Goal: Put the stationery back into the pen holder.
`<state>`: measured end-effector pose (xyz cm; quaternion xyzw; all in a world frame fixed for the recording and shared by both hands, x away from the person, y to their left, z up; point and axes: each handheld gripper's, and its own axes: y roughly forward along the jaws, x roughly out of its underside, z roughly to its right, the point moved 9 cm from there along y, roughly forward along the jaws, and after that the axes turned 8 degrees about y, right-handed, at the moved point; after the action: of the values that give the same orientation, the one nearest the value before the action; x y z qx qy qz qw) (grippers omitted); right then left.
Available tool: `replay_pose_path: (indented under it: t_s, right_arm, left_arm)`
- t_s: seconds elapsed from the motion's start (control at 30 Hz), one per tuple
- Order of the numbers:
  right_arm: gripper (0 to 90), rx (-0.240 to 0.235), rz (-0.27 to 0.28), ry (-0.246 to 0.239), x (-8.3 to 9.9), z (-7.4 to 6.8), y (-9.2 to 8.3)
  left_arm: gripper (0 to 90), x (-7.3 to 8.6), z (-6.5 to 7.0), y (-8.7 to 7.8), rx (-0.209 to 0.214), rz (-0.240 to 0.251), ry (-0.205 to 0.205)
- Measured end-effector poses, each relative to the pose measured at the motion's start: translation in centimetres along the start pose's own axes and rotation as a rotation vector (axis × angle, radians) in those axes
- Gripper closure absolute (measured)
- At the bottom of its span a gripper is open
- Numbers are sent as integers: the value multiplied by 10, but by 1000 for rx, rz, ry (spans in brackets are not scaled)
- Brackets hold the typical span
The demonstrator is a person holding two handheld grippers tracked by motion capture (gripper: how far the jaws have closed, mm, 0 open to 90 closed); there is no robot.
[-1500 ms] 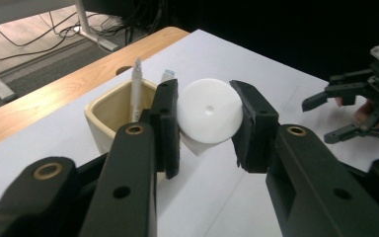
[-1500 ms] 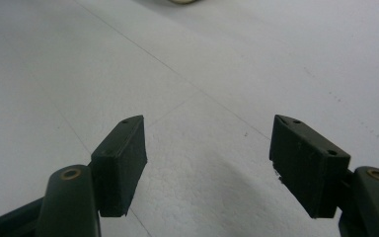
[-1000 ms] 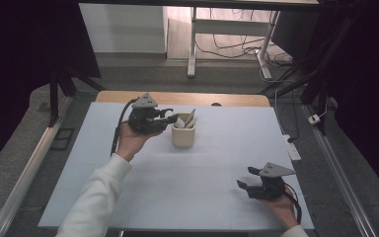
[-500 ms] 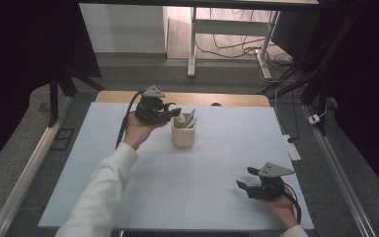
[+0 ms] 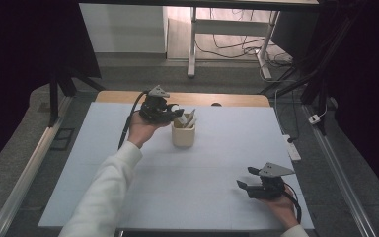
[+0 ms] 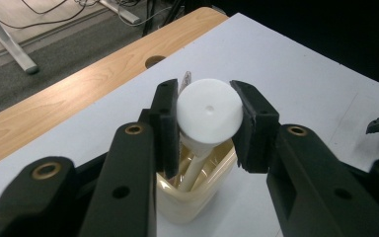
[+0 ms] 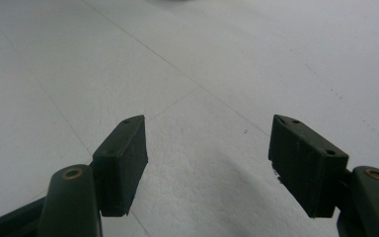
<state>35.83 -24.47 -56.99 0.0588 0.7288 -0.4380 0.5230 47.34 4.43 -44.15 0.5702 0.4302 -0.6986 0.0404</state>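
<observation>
A cream cup (image 5: 183, 136) stands at the middle back of the pale mat and holds several pale utensils. My left gripper (image 5: 174, 112) hovers just left of and above the cup's rim. In the left gripper view its pads (image 6: 167, 128) press on the two sides of a white round-headed utensil (image 6: 209, 111), whose stem runs down into the cup (image 6: 197, 197). My right gripper (image 5: 244, 178) rests low near the front right of the mat, jaws apart; in the right gripper view nothing lies between its pads (image 7: 123, 158).
The pale mat (image 5: 227, 148) covers most of the wooden table (image 5: 237, 100), whose bare strip at the back has a round hole (image 6: 153, 61). Beyond the table stand a desk frame (image 5: 192, 44) and floor cables. Metal rails run along both sides.
My left hand has carried its gripper to the right and a little farther back, up to the cup. The right hand has stayed in place.
</observation>
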Motion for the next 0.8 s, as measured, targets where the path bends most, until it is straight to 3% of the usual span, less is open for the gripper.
replay_pose_path:
  t_s: [0.07,0.17,0.23,0.5,0.8]
  right_arm:
    - [302,4,-1,-1,0,0,0]
    - [302,3,-2,0,0,0,-1]
    - [302,2,-1,1,0,0,-1]
    - [302,3,0,-1,0,0,-1]
    - [302,1,1,2,-1,-1,-1]
  left_arm:
    - [627,2,2,2,14,-6,-4]
    - [460,5,1,1,-13,-8,1]
    - [423,6,2,-3,-12,6,-3]
    - [403,19,10,-21,-17,23,22]
    - [399,57,29,-44,-26,-3,66]
